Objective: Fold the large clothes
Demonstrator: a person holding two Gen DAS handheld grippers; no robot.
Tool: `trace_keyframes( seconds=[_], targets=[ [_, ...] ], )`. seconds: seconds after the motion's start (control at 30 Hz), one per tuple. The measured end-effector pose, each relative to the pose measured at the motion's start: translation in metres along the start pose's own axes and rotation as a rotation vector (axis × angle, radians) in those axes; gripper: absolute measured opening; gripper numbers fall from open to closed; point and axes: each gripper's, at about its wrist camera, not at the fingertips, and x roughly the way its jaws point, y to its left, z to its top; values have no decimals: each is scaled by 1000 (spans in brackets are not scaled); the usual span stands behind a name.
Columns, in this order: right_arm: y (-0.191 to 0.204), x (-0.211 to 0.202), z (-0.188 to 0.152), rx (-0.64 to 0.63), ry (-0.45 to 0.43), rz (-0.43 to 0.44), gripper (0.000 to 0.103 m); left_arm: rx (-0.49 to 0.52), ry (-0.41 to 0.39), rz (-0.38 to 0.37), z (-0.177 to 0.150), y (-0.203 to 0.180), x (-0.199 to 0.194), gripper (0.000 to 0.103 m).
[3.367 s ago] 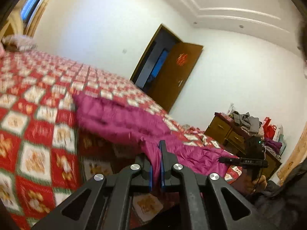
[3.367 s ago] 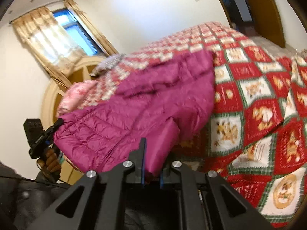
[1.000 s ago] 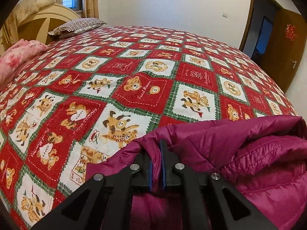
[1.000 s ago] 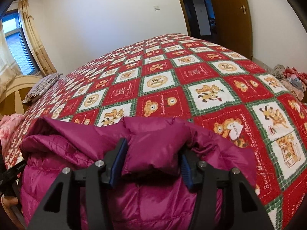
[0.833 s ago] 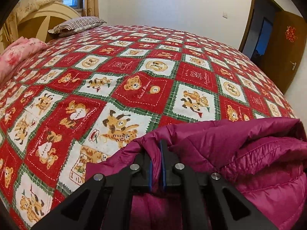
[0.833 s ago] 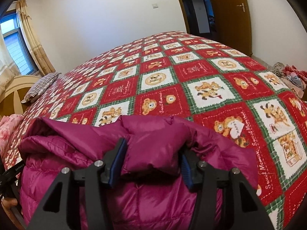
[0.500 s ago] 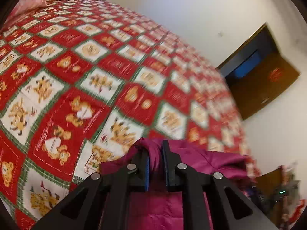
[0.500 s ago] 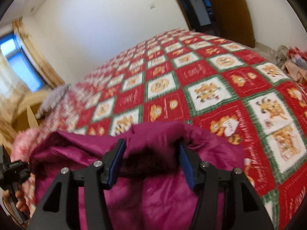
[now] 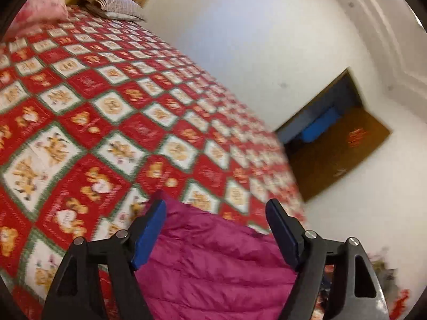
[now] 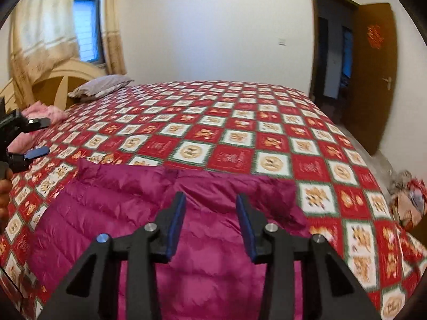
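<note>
A magenta puffer jacket point(image 10: 165, 213) lies spread flat on the red checked bedspread point(image 10: 240, 133), near the bed's front edge. Above it hangs my right gripper point(image 10: 210, 200), its jaws closing with nothing between them; the jacket lies below the pads. In the left wrist view my left gripper point(image 9: 214, 208) is opening wide over the jacket point(image 9: 213, 266), gripping nothing. That left gripper point(image 10: 44, 136) also shows at the left edge of the right wrist view, fingers apart, above the bedspread beside the jacket's left corner.
A grey pillow point(image 10: 101, 88), a pink blanket point(image 10: 45, 114) and a wooden headboard point(image 10: 66, 77) sit at the bed's far left. A brown door point(image 10: 373, 80) stands open on the right. Clutter point(image 10: 408, 197) lies on the floor by the bed's right side.
Both grippers have let go of the jacket's folded edge and lifted away. The left jaws went from pinched shut to wide apart. The jacket now lies flat.
</note>
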Motion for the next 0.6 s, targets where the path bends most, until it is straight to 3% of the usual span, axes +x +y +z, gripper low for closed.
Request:
trace_keyframes(
  seconds=[0.1, 0.17, 0.3, 0.37, 0.43, 0.5, 0.6],
  targets=[
    [12, 43, 10, -11, 87, 81, 37, 218, 64, 150, -23, -37, 36, 77],
    [21, 71, 10, -35, 139, 82, 34, 362, 106, 208, -47, -60, 62, 77],
    [11, 108, 1, -21, 233, 34, 27, 543, 129, 374, -85, -79, 112, 77],
    [-13, 107, -7, 34, 234, -10, 27, 562, 135, 453, -91, -71, 129, 78],
    [-43, 101, -14, 107, 216, -62, 27, 545, 127, 464, -93, -61, 133, 80],
    [-80, 99, -25, 204, 205, -127, 27, 532, 112, 484, -93, -55, 137, 89],
    [-115, 98, -37, 330, 195, -128, 19, 501, 109, 480, -94, -49, 144, 97]
  ],
)
